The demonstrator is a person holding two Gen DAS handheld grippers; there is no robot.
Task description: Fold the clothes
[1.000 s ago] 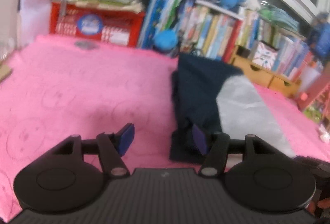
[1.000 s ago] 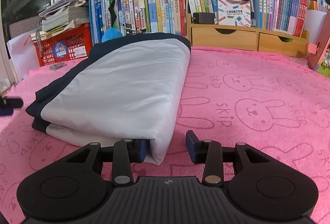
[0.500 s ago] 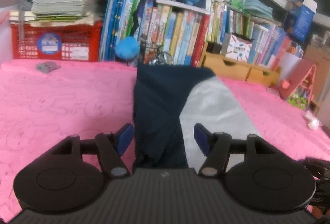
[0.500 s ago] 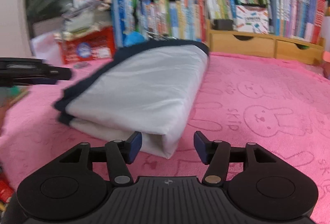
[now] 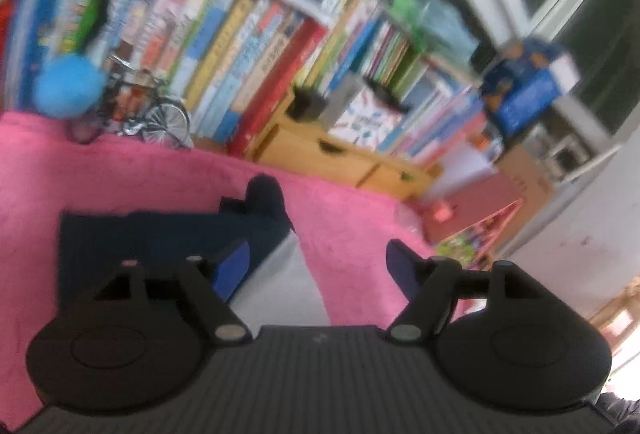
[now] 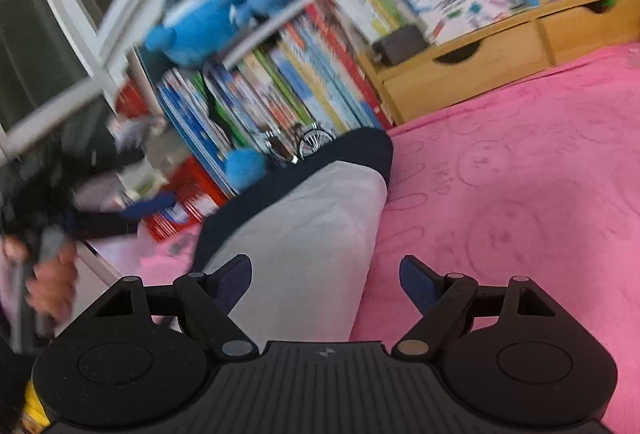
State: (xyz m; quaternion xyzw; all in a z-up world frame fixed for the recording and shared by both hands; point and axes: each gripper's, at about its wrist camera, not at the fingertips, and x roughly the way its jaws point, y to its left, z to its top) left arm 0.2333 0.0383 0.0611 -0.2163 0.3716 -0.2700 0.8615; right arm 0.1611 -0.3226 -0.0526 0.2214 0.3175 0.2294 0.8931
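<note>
I have both tongs, left (image 5: 316, 262) and right (image 6: 326, 280), just spread wide with nothing gripped, over the folded garment (image 6: 304, 234) lying on the pink cloth (image 6: 520, 194) before the bookshelf (image 6: 320, 74); it looks soft, light and floppy, best pinched at its folded edge.

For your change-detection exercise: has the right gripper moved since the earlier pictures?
Yes. The right gripper has pulled back from the folded garment on the pink blanket and rolled, tilting the bookshelf; its jaws have just been opening, gripping nothing.

No legible text; book spines (image 5: 256, 46) & box too blurred.
</note>
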